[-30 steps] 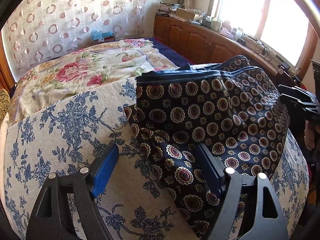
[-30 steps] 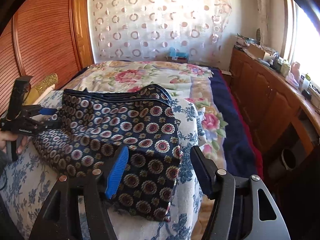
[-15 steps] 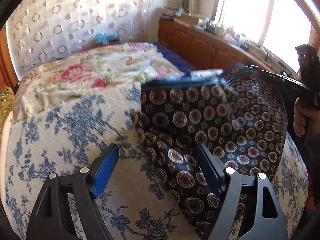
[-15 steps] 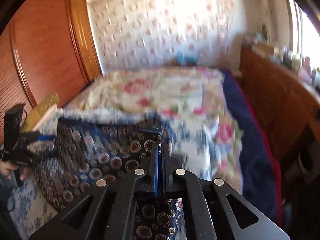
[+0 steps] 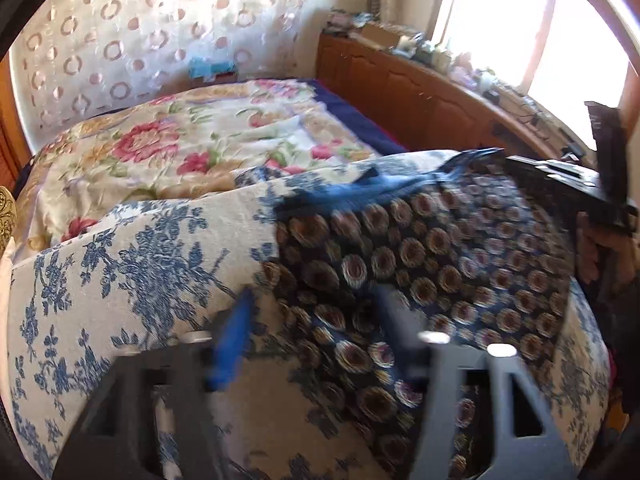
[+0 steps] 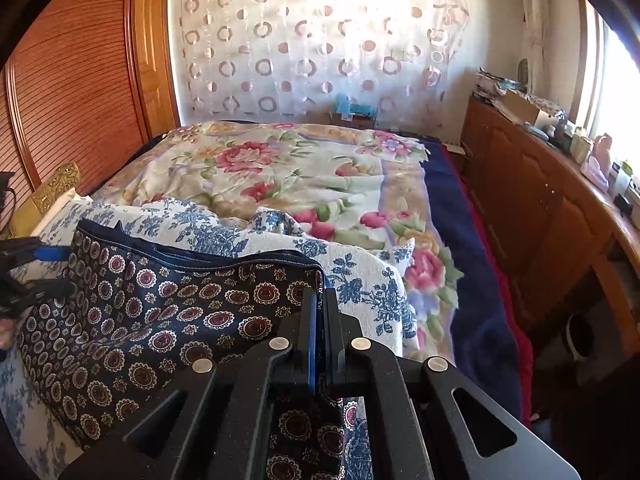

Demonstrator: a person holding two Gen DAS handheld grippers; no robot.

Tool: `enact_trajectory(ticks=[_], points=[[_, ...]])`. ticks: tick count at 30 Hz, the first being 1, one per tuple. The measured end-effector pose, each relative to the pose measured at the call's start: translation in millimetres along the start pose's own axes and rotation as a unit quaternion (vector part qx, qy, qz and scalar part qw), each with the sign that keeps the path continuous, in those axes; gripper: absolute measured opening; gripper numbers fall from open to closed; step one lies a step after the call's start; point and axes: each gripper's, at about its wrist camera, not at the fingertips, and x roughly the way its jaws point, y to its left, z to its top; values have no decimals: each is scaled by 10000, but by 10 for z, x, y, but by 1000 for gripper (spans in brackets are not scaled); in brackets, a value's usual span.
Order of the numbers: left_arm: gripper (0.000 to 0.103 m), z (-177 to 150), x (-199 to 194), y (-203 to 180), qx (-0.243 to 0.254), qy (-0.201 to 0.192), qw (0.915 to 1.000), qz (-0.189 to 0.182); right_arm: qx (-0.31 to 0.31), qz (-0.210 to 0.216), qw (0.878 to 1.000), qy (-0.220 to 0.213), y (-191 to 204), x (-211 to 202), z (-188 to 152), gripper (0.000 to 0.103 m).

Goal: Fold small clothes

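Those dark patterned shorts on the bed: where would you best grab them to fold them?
Grip the shorts at the waistband's two corners, coming in from each side: that hemmed edge is firm and stands proud. The right gripper already pinches one corner; the left gripper's jaws are closing over the other side.

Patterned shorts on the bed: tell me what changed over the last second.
The right tool went from open around the navy patterned shorts to shut on their waistband corner, and has drawn it a little up and toward the camera. The left tool, open around the opposite edge a second ago, is now closing on it. The blue floral pillow and floral bedspread stayed put.
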Motion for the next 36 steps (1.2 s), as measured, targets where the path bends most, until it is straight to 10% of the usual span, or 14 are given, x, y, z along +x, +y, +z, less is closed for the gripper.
enact_trajectory(ticks=[7,10,13,20,30,34,36], points=[[22,59,65,115,95,-106,9986,505,241,-3,9996,-144,-6,-214,-127,6],[23,62,44,187,11,-125,9986,517,292,-143,9993,-188,26,-299,-211,60],[32,68,-17,247,-139,-172,9988,436,399,-7,9991,-170,59,-375,-297,73],[69,55,-123,213,-208,-327,9992,59,539,179,9973,457,44,-173,-508,73],[69,-34,53,78,-153,63,9997,-169,818,545,9931,637,-58,-7,-544,73],[66,-53,58,7,-48,48,9998,-206,641,693,9935,642,-1,-24,-557,50],[46,-49,53,-17,-4,53,9996,-275,551,719,9937,656,21,-35,-558,37]])
